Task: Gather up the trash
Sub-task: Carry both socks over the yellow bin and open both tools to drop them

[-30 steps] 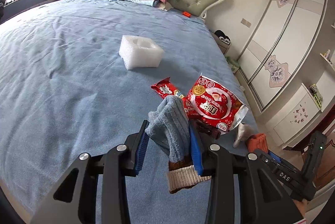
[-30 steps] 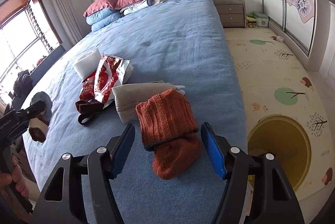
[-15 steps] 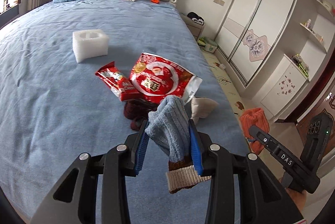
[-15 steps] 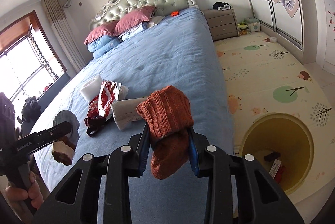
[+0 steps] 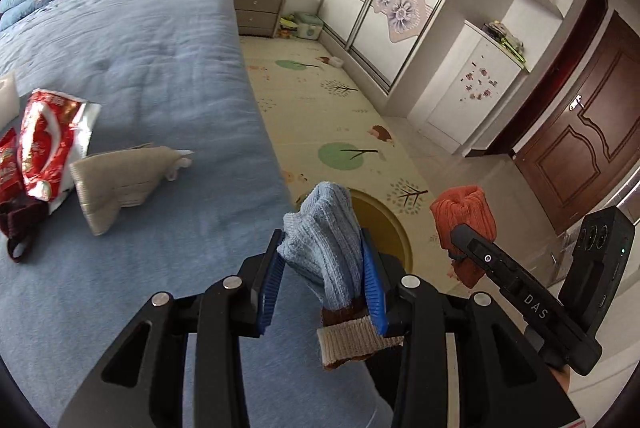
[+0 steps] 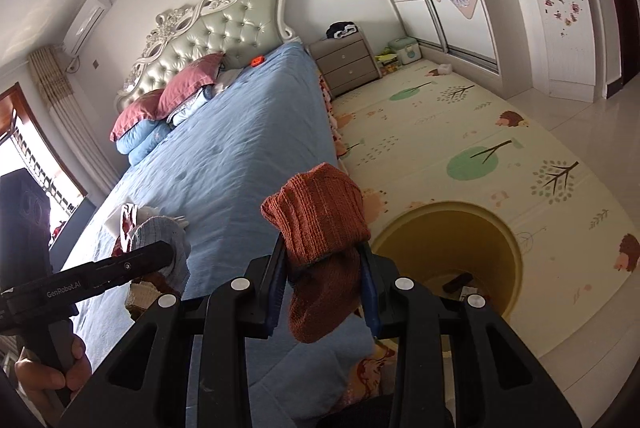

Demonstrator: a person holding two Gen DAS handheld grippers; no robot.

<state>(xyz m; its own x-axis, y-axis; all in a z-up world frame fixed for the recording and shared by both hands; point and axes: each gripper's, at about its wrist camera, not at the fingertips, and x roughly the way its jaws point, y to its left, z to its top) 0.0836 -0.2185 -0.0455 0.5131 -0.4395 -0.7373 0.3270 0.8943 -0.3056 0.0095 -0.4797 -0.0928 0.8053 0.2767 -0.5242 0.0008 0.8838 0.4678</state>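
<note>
Right claw (image 6: 324,288) clamps the orange sock (image 6: 320,228); left claw (image 5: 322,280) clamps the blue sock (image 5: 324,240). Yellow bin (image 6: 444,252) stands on the floor beside the bed (image 6: 240,164), just ahead-right of the right claw, which is nearer.
</note>
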